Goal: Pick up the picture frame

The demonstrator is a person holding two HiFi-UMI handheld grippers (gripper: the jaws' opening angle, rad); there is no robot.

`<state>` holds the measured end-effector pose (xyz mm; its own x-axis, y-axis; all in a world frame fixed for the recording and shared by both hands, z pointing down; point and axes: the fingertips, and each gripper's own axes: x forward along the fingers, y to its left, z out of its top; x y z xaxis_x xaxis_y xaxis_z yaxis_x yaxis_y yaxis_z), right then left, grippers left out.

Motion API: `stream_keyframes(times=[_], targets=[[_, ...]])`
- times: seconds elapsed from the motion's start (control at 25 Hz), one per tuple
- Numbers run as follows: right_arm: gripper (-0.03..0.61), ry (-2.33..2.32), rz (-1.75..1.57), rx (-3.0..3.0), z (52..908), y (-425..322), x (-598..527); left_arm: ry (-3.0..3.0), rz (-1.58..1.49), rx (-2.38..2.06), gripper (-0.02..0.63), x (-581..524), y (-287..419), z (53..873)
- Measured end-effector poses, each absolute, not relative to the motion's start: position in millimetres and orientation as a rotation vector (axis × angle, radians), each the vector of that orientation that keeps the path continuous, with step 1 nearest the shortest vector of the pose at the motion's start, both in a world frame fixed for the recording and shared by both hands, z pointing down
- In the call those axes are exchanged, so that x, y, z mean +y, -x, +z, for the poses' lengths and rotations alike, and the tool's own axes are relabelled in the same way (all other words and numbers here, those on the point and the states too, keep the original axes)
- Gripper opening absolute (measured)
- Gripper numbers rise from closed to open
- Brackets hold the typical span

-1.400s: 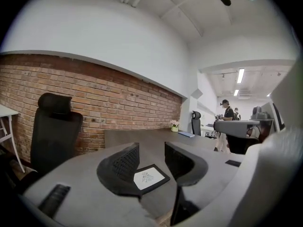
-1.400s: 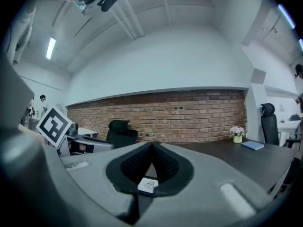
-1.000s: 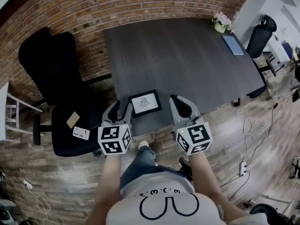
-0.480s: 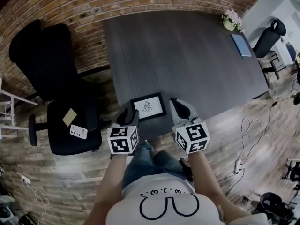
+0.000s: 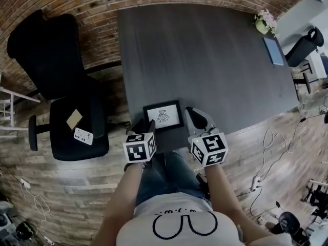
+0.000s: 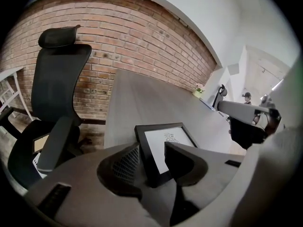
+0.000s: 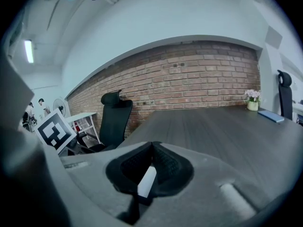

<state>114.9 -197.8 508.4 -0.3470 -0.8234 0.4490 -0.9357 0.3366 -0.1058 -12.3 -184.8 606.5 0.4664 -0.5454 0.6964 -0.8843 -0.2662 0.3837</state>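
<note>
The picture frame point(image 5: 163, 117), black with a white print inside, lies flat on the dark table point(image 5: 205, 60) close to its front edge. My left gripper point(image 5: 145, 125) is at the frame's near left corner. In the left gripper view the picture frame point(image 6: 163, 143) has that corner between the jaws of the left gripper point(image 6: 151, 157), which stand partly apart; I see no pad pressing on it. The right gripper point(image 5: 192, 113) hovers just right of the frame and is shut. In the right gripper view the right gripper point(image 7: 152, 148) holds nothing and looks across the bare tabletop.
A black office chair point(image 5: 51, 60) stands left of the table, with a card and a white remote point(image 5: 82, 136) on its seat. A flower pot point(image 5: 265, 22) and a blue tablet point(image 5: 273, 50) sit at the far right. A power strip point(image 5: 254, 181) lies on the floor.
Both grippers have sunk toward the table's front edge. The left one tilted down and came around the frame's near left corner. The frame stays flat on the table.
</note>
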Motion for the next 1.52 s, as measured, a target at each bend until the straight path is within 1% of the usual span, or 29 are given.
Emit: stream_keyframes(times=[0.16, 0.32, 0.6, 0.76, 0.96, 1.04, 1.16, 1.2, 1.36, 1.44, 1.48, 1.52], targets=[[-0.005, -1.508, 0.532, -2.3, 520.7, -116.2, -205.8, -1.89, 0.592, -1.228, 0.154, -193.0, 11.2, 617.5], [-0.005, -1.447, 0.533, -2.317, 526.8, -114.7, -214.3, -1.833, 0.657, -1.261, 0.11, -195.8, 12.0, 628.9], [-0.005, -1.419, 0.507, -2.348, 519.5, -121.4, -226.3, -1.8, 0.702, -1.296, 0.107, -194.0, 11.5, 631.9], [-0.005, -1.398, 0.502, -2.362, 517.1, -120.4, -228.0, -1.716, 0.58, -1.291, 0.081, -195.4, 15.5, 631.2], [-0.005, -1.377, 0.512, -2.387, 513.7, -116.0, -228.0, -1.671, 0.477, -1.223, 0.072, -195.9, 17.4, 632.6], [-0.005, -1.381, 0.549, -2.4, 512.3, -115.5, -227.9, -1.649, 0.423, -1.196, 0.072, -196.5, 19.1, 632.5], [-0.003, -1.401, 0.692, -2.422, 512.2, -119.5, -226.4, -1.635, 0.357, -1.14, 0.071, -195.6, 21.0, 631.8], [0.022, -1.398, 0.755, -2.433, 512.5, -120.5, -225.9, -1.634, 0.342, -1.123, 0.071, -195.3, 21.4, 631.5], [0.178, -1.36, 0.983, -2.454, 515.3, -122.3, -224.6, -1.629, 0.294, -1.069, 0.069, -195.0, 22.1, 630.1], [0.276, -1.332, 1.059, -2.455, 517.2, -121.6, -224.3, -1.627, 0.277, -1.049, 0.069, -194.7, 22.0, 629.8], [0.314, -1.316, 1.09, -2.455, 518.0, -120.5, -224.3, -1.626, 0.269, -1.039, 0.069, -194.6, 22.1, 629.8], [0.328, -1.301, 1.116, -2.456, 518.4, -119.3, -224.5, -1.625, 0.259, -1.03, 0.069, -194.6, 22.3, 629.8]])
